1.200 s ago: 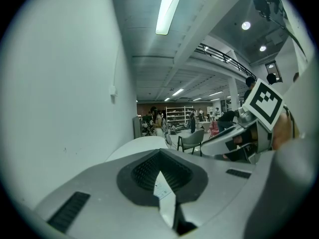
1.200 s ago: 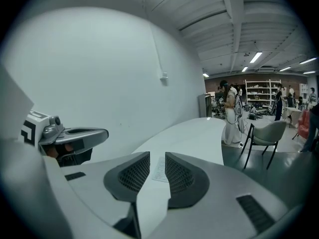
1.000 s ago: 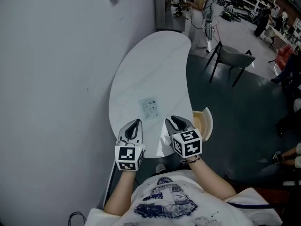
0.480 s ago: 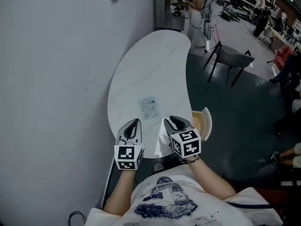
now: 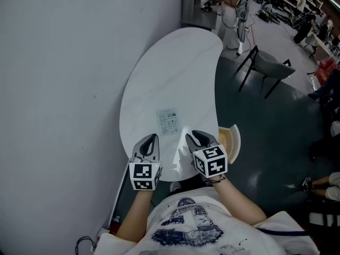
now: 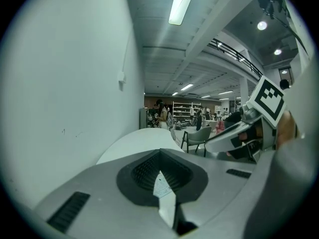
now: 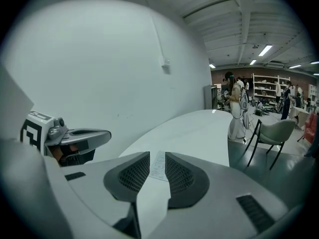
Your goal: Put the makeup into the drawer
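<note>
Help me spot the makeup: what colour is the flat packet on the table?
The packet is white with faint print; the head view shows it best.

Worktop [image 5: 170,73]: white, smooth, faint marble-like veining, low sheen. Flat packet [image 5: 169,122] on it: pale printed face, paper or film, can't tell which. Drawer [image 5: 229,142]: pale wood-look inside. Left hand-held gripper [image 5: 151,137] and right hand-held gripper [image 5: 195,134]: grey matt plastic shells, marker cubes matt white with black print. Pads [image 7: 130,172]: dark, finely ribbed, rubbery-looking. Wall [image 5: 64,78]: smooth matt paint. Floor [image 5: 265,126]: dark, glossy, shows reflections. Chair [image 5: 272,67]: grey padded seat, thin black legs. Shirt [image 5: 191,227]: white printed cloth.
</note>
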Motion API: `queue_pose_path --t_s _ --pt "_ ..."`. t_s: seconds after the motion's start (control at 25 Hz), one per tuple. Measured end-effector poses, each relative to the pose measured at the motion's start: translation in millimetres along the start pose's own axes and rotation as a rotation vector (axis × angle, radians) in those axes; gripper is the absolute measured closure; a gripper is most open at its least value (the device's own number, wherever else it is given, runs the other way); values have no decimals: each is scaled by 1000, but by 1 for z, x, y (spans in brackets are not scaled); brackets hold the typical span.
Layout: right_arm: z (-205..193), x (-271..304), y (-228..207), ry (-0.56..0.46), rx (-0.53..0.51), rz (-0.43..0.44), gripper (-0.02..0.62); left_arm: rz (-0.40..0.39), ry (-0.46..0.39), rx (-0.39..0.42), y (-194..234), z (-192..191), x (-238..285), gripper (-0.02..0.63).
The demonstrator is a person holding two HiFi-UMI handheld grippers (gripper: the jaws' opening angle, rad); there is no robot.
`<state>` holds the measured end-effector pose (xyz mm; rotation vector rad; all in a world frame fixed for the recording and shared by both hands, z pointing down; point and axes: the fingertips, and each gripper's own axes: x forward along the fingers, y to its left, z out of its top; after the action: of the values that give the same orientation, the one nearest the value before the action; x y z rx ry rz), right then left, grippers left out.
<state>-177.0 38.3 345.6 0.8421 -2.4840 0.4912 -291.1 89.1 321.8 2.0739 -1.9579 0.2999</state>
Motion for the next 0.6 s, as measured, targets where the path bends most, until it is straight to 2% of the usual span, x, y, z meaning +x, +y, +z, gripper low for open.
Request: queue_pose_path --t_s 0.28,0.6 --pt "4 35 -31 51 -9 55 486 60 65 -18 9 -17 47 558" --pt "11 73 -67 97 -33 117 486 138 100 -43 18 -25 91 547"
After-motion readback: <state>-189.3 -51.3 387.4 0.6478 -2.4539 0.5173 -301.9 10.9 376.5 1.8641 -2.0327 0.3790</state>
